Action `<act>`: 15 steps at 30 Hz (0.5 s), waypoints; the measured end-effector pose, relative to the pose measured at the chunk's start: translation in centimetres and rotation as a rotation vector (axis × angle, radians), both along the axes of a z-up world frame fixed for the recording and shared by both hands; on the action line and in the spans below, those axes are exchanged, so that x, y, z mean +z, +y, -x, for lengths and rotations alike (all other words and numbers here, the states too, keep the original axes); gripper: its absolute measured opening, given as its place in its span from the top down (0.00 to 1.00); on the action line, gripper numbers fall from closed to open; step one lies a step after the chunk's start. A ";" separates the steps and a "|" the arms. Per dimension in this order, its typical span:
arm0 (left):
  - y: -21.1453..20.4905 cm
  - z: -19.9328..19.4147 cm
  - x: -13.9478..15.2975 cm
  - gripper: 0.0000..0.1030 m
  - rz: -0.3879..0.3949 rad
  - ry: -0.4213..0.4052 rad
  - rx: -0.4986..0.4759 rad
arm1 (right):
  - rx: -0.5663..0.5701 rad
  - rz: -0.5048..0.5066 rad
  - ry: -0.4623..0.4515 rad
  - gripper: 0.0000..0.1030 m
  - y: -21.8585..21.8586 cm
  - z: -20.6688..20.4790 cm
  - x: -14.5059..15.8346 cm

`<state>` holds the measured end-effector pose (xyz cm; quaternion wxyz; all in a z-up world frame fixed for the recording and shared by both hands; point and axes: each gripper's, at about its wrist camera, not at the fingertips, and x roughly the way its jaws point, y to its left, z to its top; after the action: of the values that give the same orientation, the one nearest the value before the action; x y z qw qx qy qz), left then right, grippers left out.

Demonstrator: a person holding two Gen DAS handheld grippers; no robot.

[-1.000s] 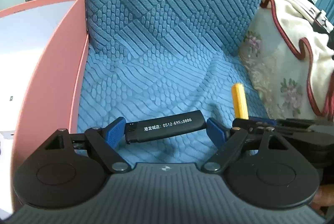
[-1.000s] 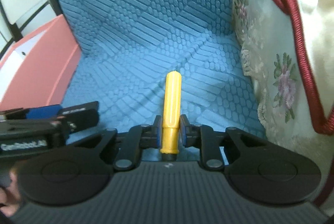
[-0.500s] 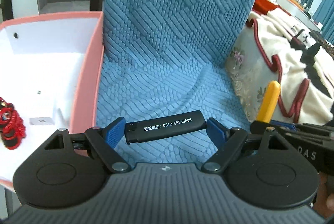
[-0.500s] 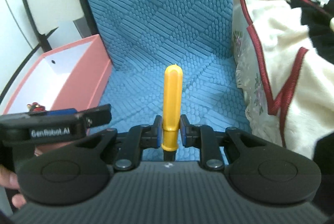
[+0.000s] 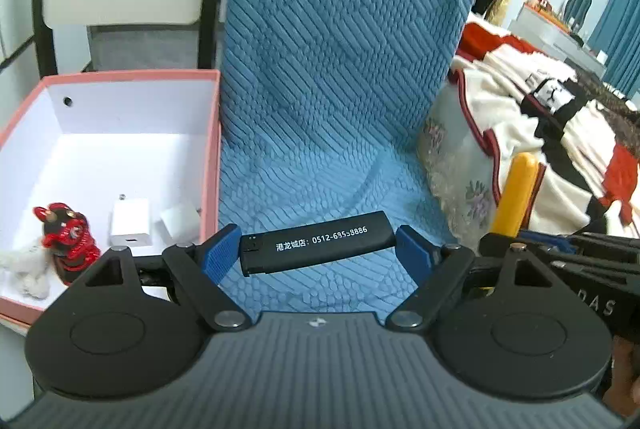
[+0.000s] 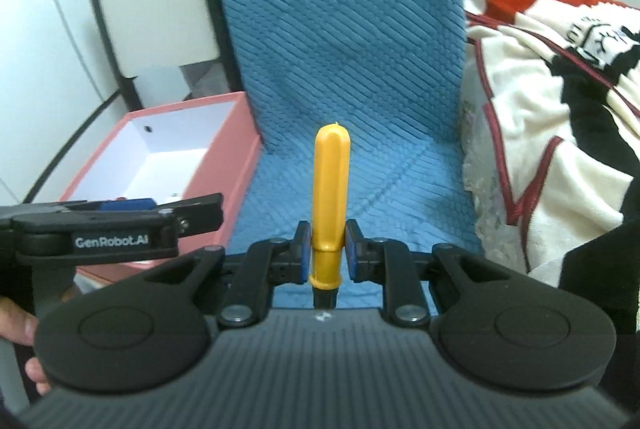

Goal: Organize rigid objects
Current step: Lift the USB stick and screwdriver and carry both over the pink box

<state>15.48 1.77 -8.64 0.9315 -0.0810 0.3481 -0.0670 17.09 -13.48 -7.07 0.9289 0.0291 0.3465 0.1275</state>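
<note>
At the far left, a pink box (image 5: 212,165) with a white inside is seen, open at the top; on its floor lie a red-and-black figurine (image 5: 66,237), a white plush scrap (image 5: 24,265), a white charger (image 5: 131,223) and a second small white plug (image 5: 180,221), all gathered toward the near end, so the far half of the floor is left bare. Just right of the box's near corner, the left gripper (image 5: 318,249) is held with its blue pads pressed against the two ends of a black lighter (image 5: 318,243). The lighter's long axis is laid crosswise, left to right, roughly square to the box's right wall. The box lies to the left of and slightly below this gripper, with only that wall between; the left gripper is judged the nearer one to it. A short carry leftward over the rim is what the coming move seems to call for, and the wall's top edge is the thing most likely to be clipped.

Further right, over the blue quilted seat cover (image 6: 360,169), the right gripper (image 6: 327,253) is clamped on the lower part of a yellow tool handle (image 6: 331,197), which points straight forward. A floral cushion (image 6: 476,165) and a cream blanket (image 6: 560,89) bound the right side.
</note>
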 end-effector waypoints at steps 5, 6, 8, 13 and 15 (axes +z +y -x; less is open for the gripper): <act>2.2 1.9 1.7 0.16 0.018 -0.017 0.027 | 0.047 -0.009 -0.004 0.79 2.6 0.8 1.6; 2.7 2.3 2.0 0.16 0.021 -0.019 0.029 | 0.057 -0.011 -0.007 0.79 3.2 0.9 1.8; 3.7 3.0 2.6 0.16 0.025 -0.024 0.040 | 0.079 -0.019 -0.010 0.79 4.4 1.1 2.2; 6.9 4.6 4.1 0.16 0.025 -0.032 0.087 | 0.152 -0.028 -0.028 0.79 8.2 1.7 3.3; 8.3 5.2 4.7 0.16 0.014 -0.033 0.108 | 0.175 -0.035 -0.027 0.79 9.7 1.8 3.5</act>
<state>10.27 10.06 -3.95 0.9388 -0.1053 0.3274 -0.0204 15.25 -3.81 -3.53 0.9181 0.0132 0.3329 0.2144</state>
